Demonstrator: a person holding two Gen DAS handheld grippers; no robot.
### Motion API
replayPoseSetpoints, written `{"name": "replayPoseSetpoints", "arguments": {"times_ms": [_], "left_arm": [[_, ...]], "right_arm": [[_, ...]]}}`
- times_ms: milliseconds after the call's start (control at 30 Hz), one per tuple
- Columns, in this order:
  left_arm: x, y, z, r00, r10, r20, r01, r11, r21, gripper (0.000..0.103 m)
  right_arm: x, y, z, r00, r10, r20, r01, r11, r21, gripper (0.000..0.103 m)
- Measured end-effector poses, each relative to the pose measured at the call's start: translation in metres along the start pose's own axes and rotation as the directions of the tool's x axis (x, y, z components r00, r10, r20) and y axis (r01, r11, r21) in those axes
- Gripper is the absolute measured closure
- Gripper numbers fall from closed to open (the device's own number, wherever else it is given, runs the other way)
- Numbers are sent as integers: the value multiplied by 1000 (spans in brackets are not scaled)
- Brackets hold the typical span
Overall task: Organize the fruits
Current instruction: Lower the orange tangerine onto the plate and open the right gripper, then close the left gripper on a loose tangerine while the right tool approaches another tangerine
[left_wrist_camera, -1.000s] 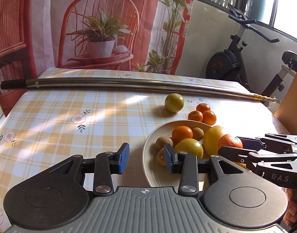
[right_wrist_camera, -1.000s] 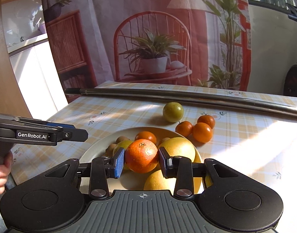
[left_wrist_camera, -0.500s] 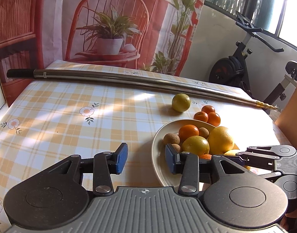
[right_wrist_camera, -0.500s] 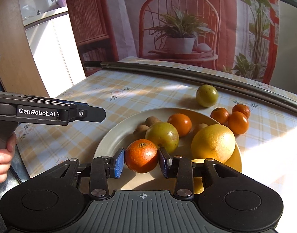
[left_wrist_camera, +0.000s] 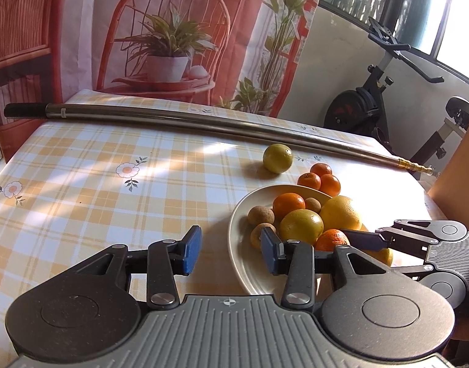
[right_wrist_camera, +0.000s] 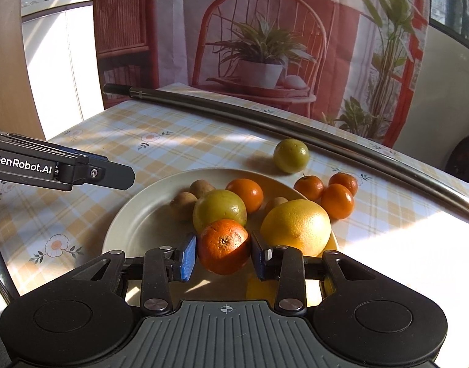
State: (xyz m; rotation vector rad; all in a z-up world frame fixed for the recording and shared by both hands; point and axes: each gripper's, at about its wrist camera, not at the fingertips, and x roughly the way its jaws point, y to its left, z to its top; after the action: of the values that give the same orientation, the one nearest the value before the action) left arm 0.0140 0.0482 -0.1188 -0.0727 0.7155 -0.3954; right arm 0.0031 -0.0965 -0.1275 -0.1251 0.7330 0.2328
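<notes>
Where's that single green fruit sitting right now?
The green fruit lies alone on the checked tablecloth, off the plate, between the long metal pole behind it and the three small oranges nearer the plate.

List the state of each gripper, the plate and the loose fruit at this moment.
right gripper: shut on the orange, over the plate.
left gripper: open, empty, at the plate's left edge.
plate: on the table, holding several fruits.
green citrus: loose on the tablecloth.
three small tangerines: off the plate, clustered beside it.
</notes>
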Motion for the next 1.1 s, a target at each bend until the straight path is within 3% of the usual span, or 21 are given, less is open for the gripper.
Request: {"name": "replayPoseSetpoints", "arguments": {"times_ms": [100,367,633,1100], "left_arm": [[0,0,-1,1000,-1,-3,1,1000,1,58],[-1,-2,-1,1000,-2,-7,2,1000,4,58],[0,-2,-2,1000,-5,-10,5,1000,1,58],[-1,-2,1,1000,-4,-4,4,1000,-5,56]], "right_arm": [[0,5,-4,1000,-17,9,17,999,-42,69],[-6,1,-6,999,-13,35,14,1000,-20,72],[-14,0,-8,994,-75,76,77,997,-30,72],[-46,-50,4,971,-135,196,107,983,148,72]]}}
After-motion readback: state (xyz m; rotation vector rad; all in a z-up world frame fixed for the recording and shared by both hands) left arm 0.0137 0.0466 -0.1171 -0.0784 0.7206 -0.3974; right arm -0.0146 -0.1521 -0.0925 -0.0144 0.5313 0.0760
